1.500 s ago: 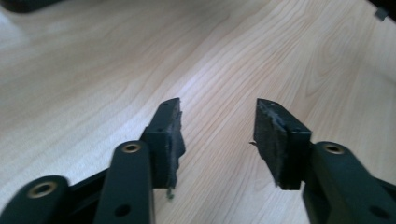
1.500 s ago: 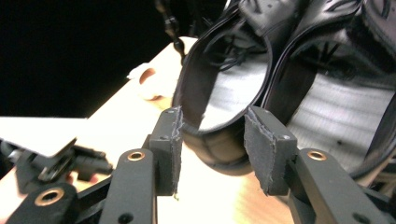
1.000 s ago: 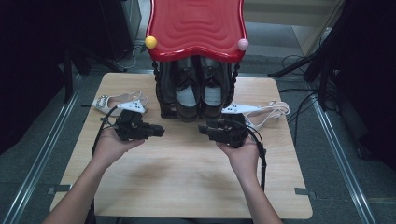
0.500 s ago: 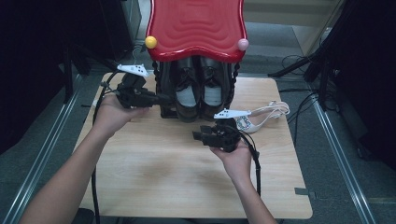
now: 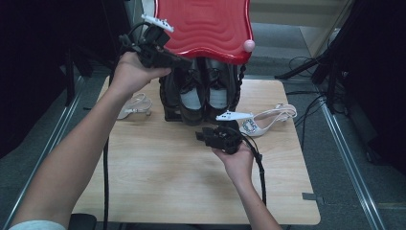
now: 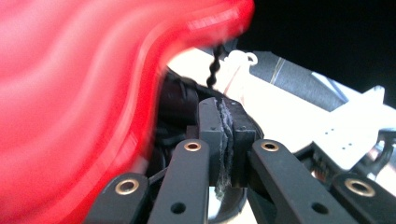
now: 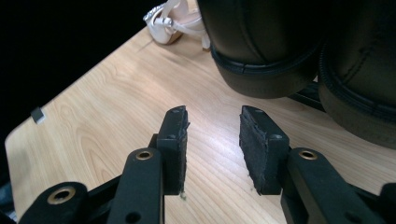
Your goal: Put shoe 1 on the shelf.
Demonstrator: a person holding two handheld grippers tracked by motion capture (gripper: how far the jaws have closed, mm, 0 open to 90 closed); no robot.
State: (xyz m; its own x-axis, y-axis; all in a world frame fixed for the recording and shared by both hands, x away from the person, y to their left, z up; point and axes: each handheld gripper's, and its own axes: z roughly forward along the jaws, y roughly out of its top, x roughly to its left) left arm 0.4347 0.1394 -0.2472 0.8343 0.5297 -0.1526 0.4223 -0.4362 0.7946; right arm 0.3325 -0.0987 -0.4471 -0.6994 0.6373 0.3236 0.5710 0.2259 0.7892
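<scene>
Wooden counter [image 5: 158, 177] amid dark aisles: at far left, the left hand-held gripper [image 5: 184, 61], pads pressed together on nothing, sits raised at the red wavy lid [image 5: 206, 26] of a rack holding black shoes [image 5: 203, 93]. Judged best: slide under the lid's left rim squarely. At near centre, the right hand-held gripper [image 7: 212, 147], jaws half spread and just narrowing with nothing between, faces the toes. White sandals [image 5: 265, 120] crowd the right; the near half lies open.
</scene>
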